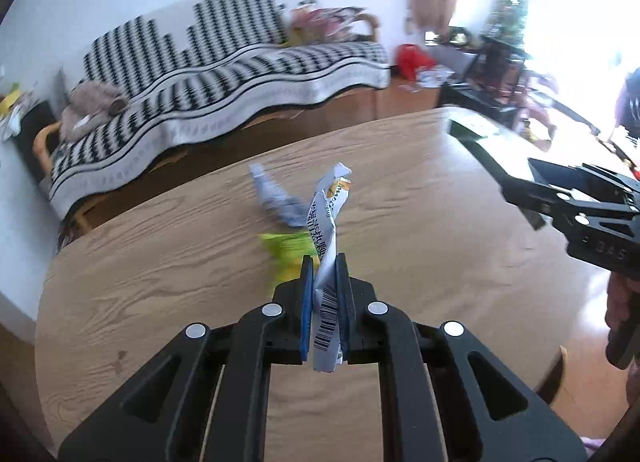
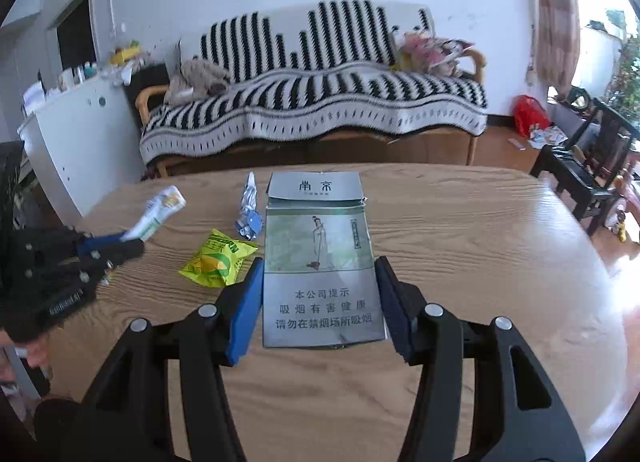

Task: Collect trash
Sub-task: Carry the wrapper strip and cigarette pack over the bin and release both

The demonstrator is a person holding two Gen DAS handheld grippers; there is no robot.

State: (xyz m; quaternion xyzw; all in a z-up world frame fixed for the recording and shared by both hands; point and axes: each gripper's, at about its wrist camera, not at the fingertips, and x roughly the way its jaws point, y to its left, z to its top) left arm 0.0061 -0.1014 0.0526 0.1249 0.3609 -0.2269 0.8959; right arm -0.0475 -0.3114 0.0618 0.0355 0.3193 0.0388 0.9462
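My left gripper (image 1: 325,262) is shut on a white crumpled wrapper (image 1: 327,230) with a barcode and holds it above the wooden table (image 1: 420,222); the wrapper also shows in the right wrist view (image 2: 158,214). A yellow-green snack packet (image 2: 216,260) and a blue-white crumpled wrapper (image 2: 249,208) lie on the table; both show blurred behind the held wrapper (image 1: 286,252), (image 1: 276,198). My right gripper (image 2: 319,264) is shut on a grey flattened cigarette box (image 2: 318,262), its blue pads against both long edges.
A sofa with a black-and-white striped cover (image 2: 320,102) stands behind the table. A white cabinet (image 2: 76,142) is at the left, a dark chair (image 2: 588,170) and a red bag (image 2: 530,114) at the right. My right gripper shows at the left view's right edge (image 1: 520,198).
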